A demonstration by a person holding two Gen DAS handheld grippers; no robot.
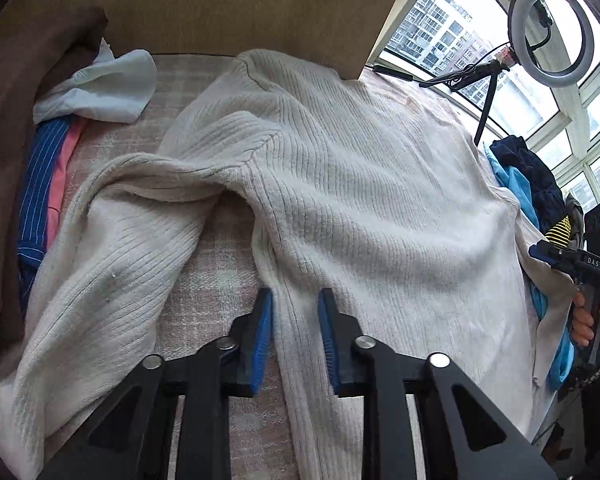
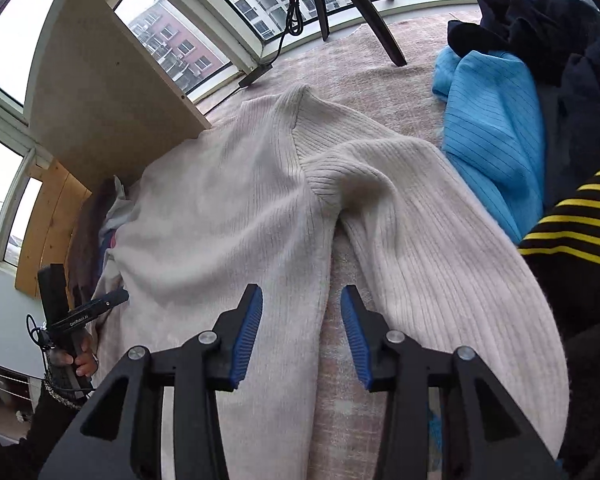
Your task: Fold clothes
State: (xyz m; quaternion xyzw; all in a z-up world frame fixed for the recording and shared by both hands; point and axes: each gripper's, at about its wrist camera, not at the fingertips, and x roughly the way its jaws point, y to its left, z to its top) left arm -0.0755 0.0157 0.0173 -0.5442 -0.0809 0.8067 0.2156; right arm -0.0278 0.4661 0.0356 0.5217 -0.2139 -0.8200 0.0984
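cream sweater (image 1: 340,184) ribbed knit, matt, fuzzy; bed cover (image 2: 344,380) coarse woven cloth; board (image 2: 100,92) raw matt wood.

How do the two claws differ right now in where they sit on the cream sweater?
The left claw straddles the cream sweater side edge, knit between its jaws. The right claw spans the sweater's other edge plus bare pink cover, set wider. Both are open, gripping nothing.

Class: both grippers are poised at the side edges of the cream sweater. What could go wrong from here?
1. The left gripper straddles only the sweater side edge; a shallow pinch may slip.
2. The right gripper is open over the gap beside the sleeve and might catch the pink cover too.
3. A swung sleeve could snag the blue garment.
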